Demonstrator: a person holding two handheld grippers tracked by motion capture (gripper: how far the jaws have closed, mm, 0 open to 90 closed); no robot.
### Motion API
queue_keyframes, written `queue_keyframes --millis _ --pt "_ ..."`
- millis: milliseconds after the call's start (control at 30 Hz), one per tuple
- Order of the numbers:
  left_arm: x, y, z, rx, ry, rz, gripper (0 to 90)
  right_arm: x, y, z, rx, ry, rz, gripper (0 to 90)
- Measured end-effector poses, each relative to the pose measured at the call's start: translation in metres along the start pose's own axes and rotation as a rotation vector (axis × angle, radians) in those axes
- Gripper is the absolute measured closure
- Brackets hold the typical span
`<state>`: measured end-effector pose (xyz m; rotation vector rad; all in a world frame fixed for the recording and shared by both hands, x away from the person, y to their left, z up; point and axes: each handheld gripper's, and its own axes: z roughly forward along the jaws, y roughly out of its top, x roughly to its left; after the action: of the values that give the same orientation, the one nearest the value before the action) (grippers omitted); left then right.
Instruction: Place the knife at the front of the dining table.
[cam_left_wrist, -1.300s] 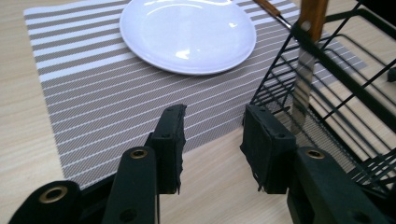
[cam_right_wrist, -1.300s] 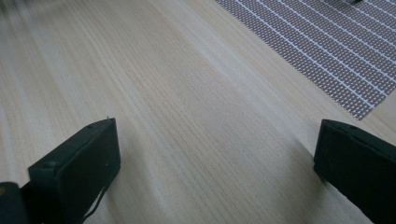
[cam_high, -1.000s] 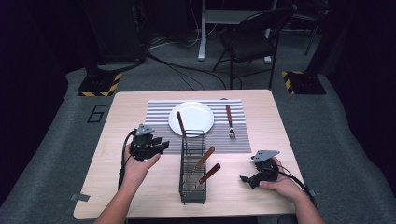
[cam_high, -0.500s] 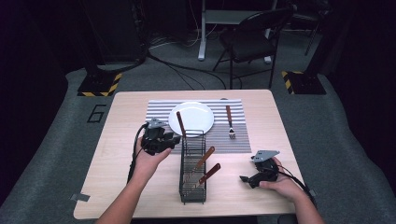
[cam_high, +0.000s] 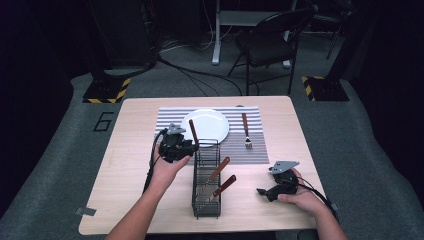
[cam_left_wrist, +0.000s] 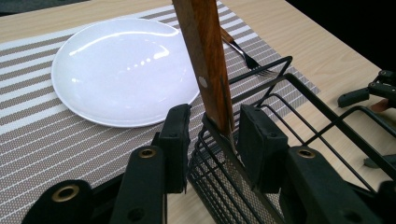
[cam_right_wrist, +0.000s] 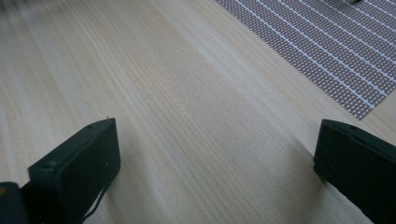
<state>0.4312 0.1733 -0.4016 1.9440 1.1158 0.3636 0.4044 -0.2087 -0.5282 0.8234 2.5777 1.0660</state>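
Observation:
A black wire caddy (cam_high: 205, 200) stands on the table in front of the white plate (cam_high: 212, 122). A wooden-handled utensil (cam_high: 192, 131) stands upright in its far left corner. Two more wooden handles (cam_high: 220, 169) lean out of its middle. My left gripper (cam_high: 179, 146) is at that far corner and open. In the left gripper view its jaws (cam_left_wrist: 215, 144) stand on either side of the upright handle (cam_left_wrist: 205, 65) and the caddy's rim (cam_left_wrist: 261, 77), with gaps showing. My right gripper (cam_high: 270, 189) rests open low on the table to the caddy's right, its jaws (cam_right_wrist: 215, 158) wide over bare wood.
A fork (cam_high: 245, 131) with a wooden handle lies on the striped placemat (cam_high: 172, 116) right of the plate. The placemat's corner (cam_right_wrist: 336, 51) lies ahead of the right gripper. A chair (cam_high: 270, 40) stands beyond the table's far edge.
My left gripper has moved right and forward, from the open table up to the caddy's far left corner, bringing its jaws around the upright handle. The right gripper has stayed still.

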Motion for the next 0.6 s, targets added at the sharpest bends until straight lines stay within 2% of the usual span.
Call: queue_keyframes --millis 200,333,400,600 --pt "-0.0024 0.0029 0.0054 0.000 -0.003 0.002 68.9 -0.0001 0.0000 0.0000 0.000 0.000 0.000 0.0" --pt "-0.0041 0.0036 0.0065 -0.004 0.014 0.015 71.3 -0.0003 0.0000 0.0000 0.000 0.001 -0.002 0.0" --pt "-0.0043 0.0030 0.0063 -0.011 0.003 0.013 71.7 -0.0004 0.0000 0.0000 -0.001 0.002 -0.003 0.0" --pt "-0.0075 0.0018 0.0021 -0.020 0.008 0.031 75.4 -0.0003 0.0000 0.0000 -0.001 0.002 -0.003 0.0"
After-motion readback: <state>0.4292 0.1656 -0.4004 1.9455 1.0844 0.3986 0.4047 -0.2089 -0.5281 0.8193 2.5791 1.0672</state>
